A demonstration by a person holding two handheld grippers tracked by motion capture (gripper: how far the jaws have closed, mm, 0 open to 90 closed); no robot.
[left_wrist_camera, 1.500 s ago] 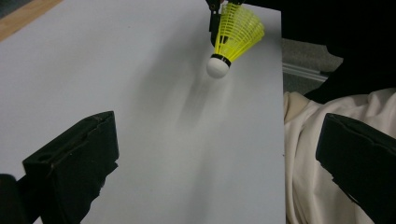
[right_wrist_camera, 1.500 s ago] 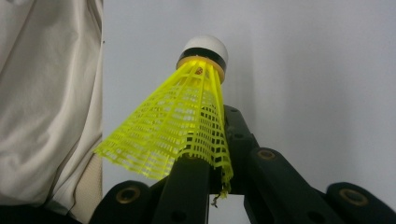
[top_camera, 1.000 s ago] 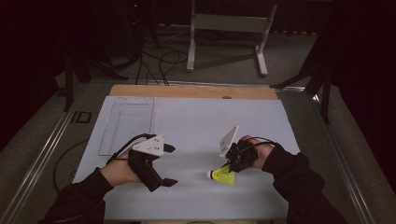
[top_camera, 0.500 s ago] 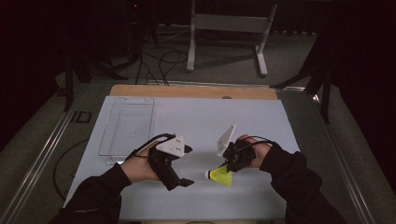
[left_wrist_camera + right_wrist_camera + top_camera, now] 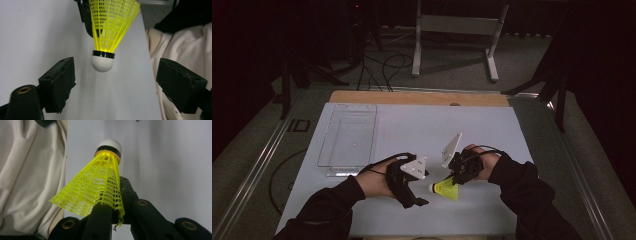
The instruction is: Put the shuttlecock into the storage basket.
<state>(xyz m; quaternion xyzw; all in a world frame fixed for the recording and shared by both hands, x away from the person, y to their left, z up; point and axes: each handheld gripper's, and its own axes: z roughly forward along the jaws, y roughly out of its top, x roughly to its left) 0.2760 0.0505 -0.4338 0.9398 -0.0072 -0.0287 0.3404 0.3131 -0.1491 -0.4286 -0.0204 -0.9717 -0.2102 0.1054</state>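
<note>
A white table top [image 5: 422, 130] stands in a dark room, with a clear tray [image 5: 348, 141] lying well off beyond the left gripper [image 5: 419, 192]. The right gripper [image 5: 455, 178] is clamped on the rim of a yellow shuttlecock [image 5: 445, 189], its jaws pinched together on the mesh skirt (the right gripper view shows the netting caught between them). The shuttlecock is carried just above the table, its white cork tip [image 5: 102, 63] pointing away from the right gripper and towards the left one. In the left gripper view the cork tip hangs just ahead of the two black jaws, about midway between them and touching neither. These jaws have just been closing, but a wide gap remains on either side of the cork.
</note>
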